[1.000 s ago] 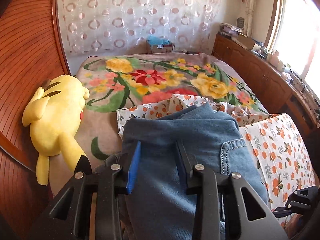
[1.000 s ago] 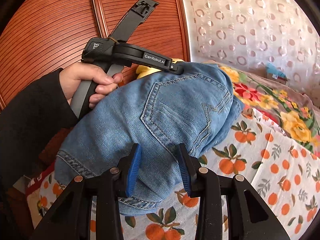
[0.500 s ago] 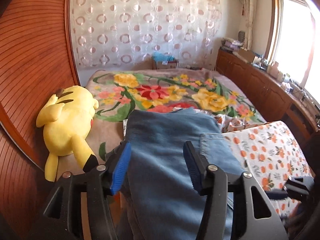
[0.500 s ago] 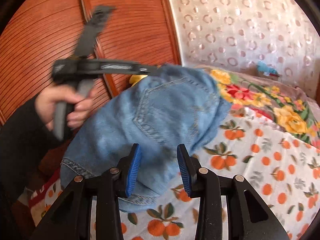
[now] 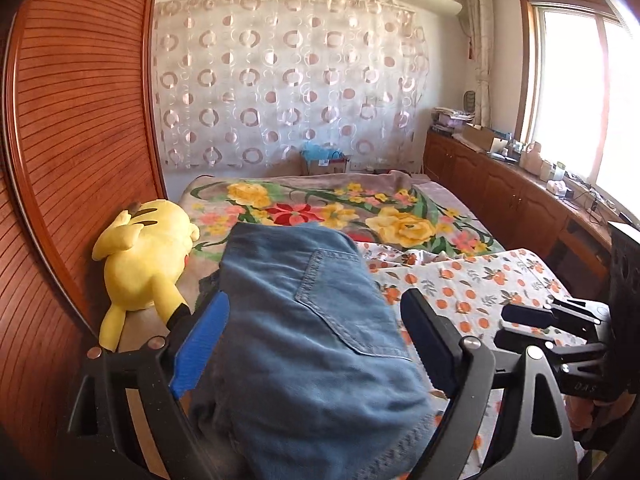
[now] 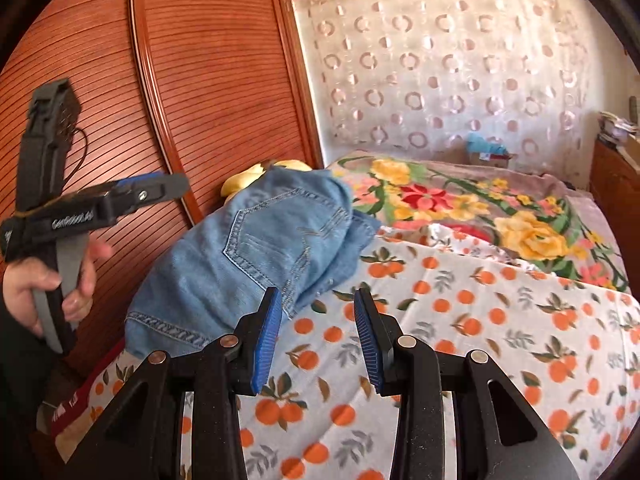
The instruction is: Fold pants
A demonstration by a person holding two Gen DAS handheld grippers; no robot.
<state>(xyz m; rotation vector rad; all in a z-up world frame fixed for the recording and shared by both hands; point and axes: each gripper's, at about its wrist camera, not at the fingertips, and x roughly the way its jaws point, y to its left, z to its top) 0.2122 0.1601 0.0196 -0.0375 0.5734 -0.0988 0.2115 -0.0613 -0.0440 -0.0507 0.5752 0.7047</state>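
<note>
The folded blue jeans [image 5: 312,340] lie in a bundle, back pocket up, at the left side of the bed on the orange-print sheet [image 6: 480,320]. My left gripper [image 5: 316,300] hangs above them, its jaws opening wide. The denim shows between the fingers but neither pad presses on it. In the right wrist view the jeans [image 6: 256,248] rest apart from the left gripper [image 6: 172,186], which a hand holds off to the left. My right gripper [image 6: 316,296] stands open over the sheet, nothing between its pads, the jeans' edge just beside its left finger. It also appears at the right as the right gripper [image 5: 506,326].
A yellow plush toy [image 5: 144,256] lies behind the jeans against the ribbed wooden panel [image 5: 80,160]. A floral blanket [image 5: 320,208] covers the far half of the bed. Wooden cabinets [image 5: 520,204] with clutter run under the window on the right.
The left gripper's jaws spread wide and it drew back and up off the jeans. The right gripper pulled back too, and the denim no longer sits between its fingers.
</note>
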